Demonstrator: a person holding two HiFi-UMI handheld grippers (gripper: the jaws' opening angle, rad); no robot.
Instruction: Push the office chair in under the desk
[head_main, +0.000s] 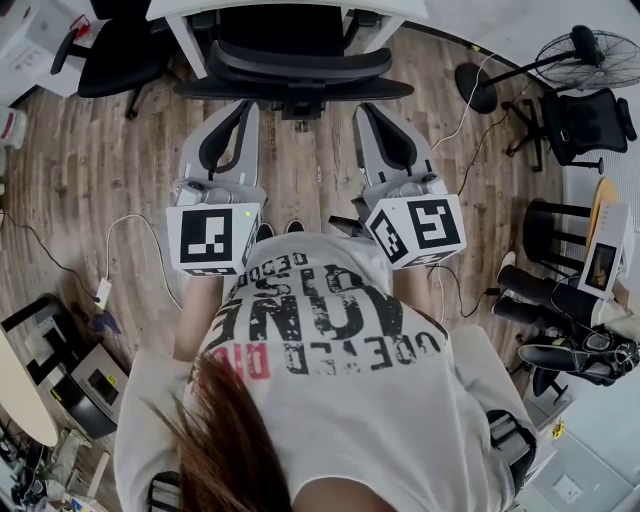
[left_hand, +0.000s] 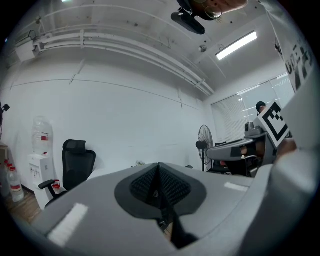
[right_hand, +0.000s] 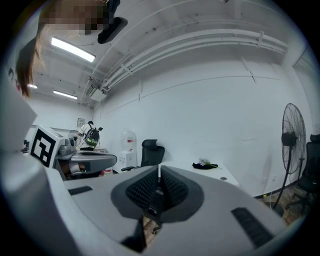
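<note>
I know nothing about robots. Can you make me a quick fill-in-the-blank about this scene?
The left gripper and the right gripper are both ____.
The office chair ahead of them is coloured ____.
The floor is made of ____.
A ____ on a pole stands at right.
Missing words: shut; black; wood; fan.

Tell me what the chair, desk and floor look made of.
Chair: matt black, seemingly plastic frame with mesh or fabric; too dark to settle. Desk: smooth white, probably painted metal legs under a laminate top. Floor: grey-brown planks with visible grain, wood or wood-look laminate; cannot tell which.
</note>
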